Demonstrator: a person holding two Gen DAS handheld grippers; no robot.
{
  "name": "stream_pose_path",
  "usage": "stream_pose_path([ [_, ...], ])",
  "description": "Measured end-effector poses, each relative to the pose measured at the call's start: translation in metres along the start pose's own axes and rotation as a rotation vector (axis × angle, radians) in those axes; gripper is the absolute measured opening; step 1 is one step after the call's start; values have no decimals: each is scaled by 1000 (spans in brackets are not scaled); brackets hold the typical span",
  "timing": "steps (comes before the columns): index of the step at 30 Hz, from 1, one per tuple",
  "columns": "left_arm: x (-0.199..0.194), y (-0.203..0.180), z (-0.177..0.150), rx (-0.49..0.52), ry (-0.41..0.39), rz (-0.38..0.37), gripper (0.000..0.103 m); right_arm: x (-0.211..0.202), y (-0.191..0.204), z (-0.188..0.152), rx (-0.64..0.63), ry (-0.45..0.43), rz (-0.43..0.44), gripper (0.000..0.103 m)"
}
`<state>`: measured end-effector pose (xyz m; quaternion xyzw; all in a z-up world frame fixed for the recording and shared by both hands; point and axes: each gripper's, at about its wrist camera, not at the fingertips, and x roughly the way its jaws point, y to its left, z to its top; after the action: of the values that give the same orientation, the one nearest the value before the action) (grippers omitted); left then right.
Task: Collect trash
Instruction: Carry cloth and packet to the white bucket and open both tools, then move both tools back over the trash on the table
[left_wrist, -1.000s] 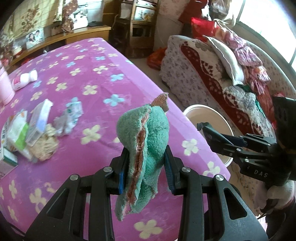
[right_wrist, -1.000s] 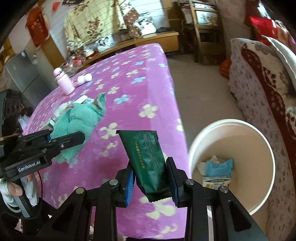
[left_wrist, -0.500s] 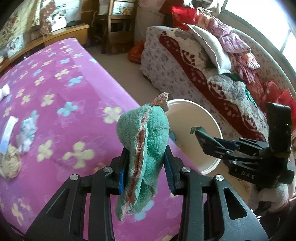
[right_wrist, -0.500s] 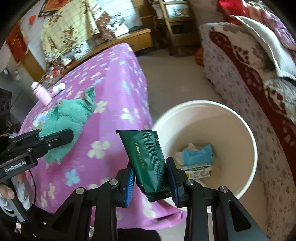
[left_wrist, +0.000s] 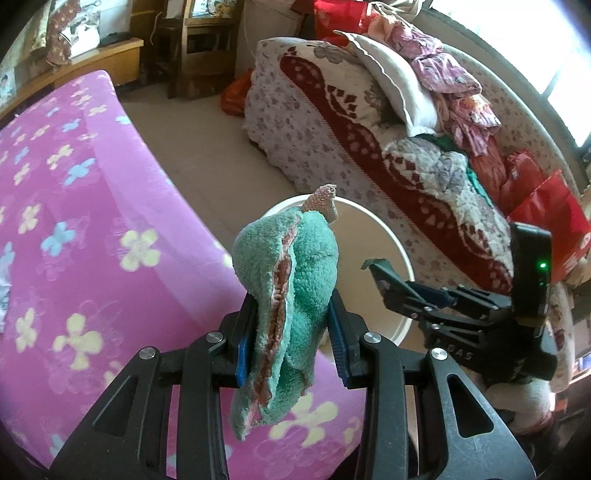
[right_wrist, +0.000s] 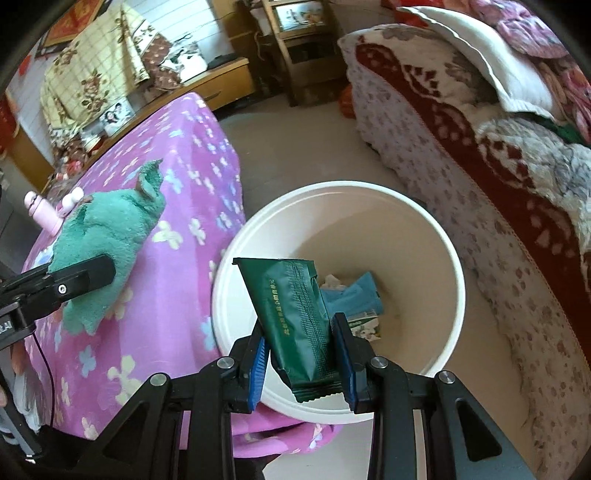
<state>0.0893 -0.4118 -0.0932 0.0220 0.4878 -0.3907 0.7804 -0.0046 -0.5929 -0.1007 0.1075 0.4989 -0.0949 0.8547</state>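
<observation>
A: Which step are we at?

B: The carry to the bin. The right gripper (right_wrist: 301, 360) is clamped on a green wrapper (right_wrist: 295, 317), jaws drawn in to the packet's width, pads pressing on its lower half. The wrapper stands upright and sits in front of the open mouth of the white bin (right_wrist: 452, 258), which stands on the floor between the pink table (right_wrist: 177, 155) and the sofa (right_wrist: 480, 155).

A: And the other hand?

B: The left gripper (left_wrist: 291, 345) is closed on a folded teal cloth (left_wrist: 295, 273), pinched between both pads, its ends sticking up and hanging below the fingers. Seen from the right wrist, the cloth hangs over the table's edge, just beside the bin rim, not over it.

A: Is anything in the bin?

B: Yes: a blue packet (right_wrist: 354, 299), some white paper and a small carton lie at the bottom. So part of the collecting looks done.

A: What does the next move call for?

B: I'd judge the wrapper is close enough to drop. The right jaws need only spread; since the packet is light and stiff, it should fall clear. It may catch the near rim if the gripper isn't a bit further over the opening.

A: And the cloth?

B: Whether it counts as trash I can't tell. If it does, the left hand must come across to the bin first.
</observation>
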Motion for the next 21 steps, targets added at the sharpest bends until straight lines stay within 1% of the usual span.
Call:
stream_pose_path([
  [1, 2, -1, 1, -7, 2, -9, 34, 0, -2, 0, 5, -1, -6, 32],
  [2, 3, -1, 2, -12, 2, -16, 34, 1, -3, 0, 10, -2, -13, 36],
  [3, 5, -2, 2, -19, 3, -25, 37, 1, -5, 0, 14, -4, -24, 45],
  [5, 9, -2, 3, -31, 13, -44, 41, 1, -8, 0, 25, -20, -47, 55],
  [6, 10, -2, 3, -36, 18, -52, 46, 0, -9, 0, 31, -26, -58, 58],
  [7, 11, -1, 3, -45, 21, -65, 49, 1, -10, 0, 35, -25, -64, 59],
  [8, 10, 0, 4, -56, 21, -80, 56, 1, -12, -1, 38, -23, -67, 60],
  [9, 9, 2, 3, -62, 18, -90, 58, 1, -12, -1, 40, -22, -65, 60],
  [11, 6, 3, 3, -70, 9, -104, 58, 1, -13, -2, 42, -18, -62, 60],
  [13, 3, 5, 4, -71, 0, -102, 58, 1, -13, -3, 43, -16, -60, 60],
  [15, -1, 6, 3, -67, -7, -88, 58, 0, -12, -4, 48, -16, -56, 60],
  [21, -11, 16, -5, -62, -24, -2, 58, 2, -6, -5, 43, -7, -44, 60],
])
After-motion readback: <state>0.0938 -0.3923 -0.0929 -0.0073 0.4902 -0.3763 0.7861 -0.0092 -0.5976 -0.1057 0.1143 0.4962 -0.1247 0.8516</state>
